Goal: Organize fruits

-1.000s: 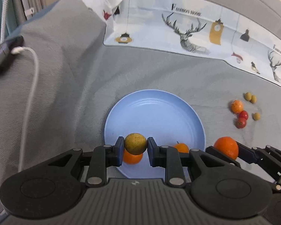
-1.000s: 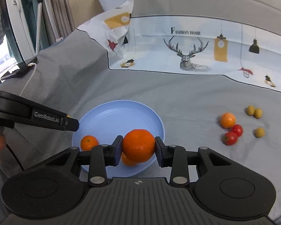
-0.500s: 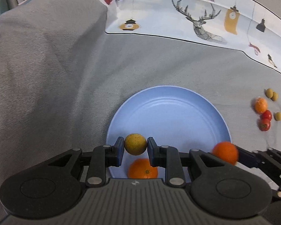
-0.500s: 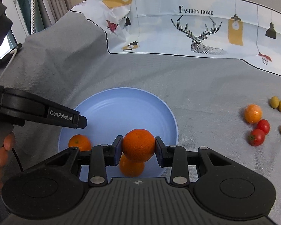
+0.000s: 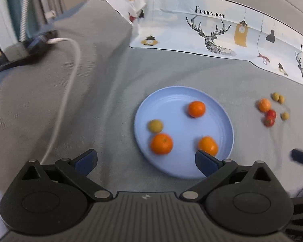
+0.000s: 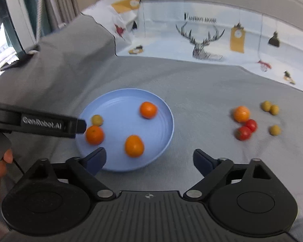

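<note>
Here, I held both the left gripper (image 5: 145, 162) and right gripper (image 6: 149, 160) spread wide and empty near the blue plate (image 6: 167, 119). The plate carried three oranges and a yellow-green fruit (image 5: 155, 125). The loose cluster (image 6: 245, 125) lay well right. I judged a hasty reach could scatter those round fruits.

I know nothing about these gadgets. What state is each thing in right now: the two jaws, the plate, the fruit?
Left gripper: jaws wide open, empty.
Right gripper: jaws wide open, empty.
Blue plate: upright on the grey cloth, holding four fruits.
Three oranges: resting apart on the plate.
Yellow-green fruit: on the plate, beside an orange.
Loose fruits: on the cloth, off the plate.
</note>
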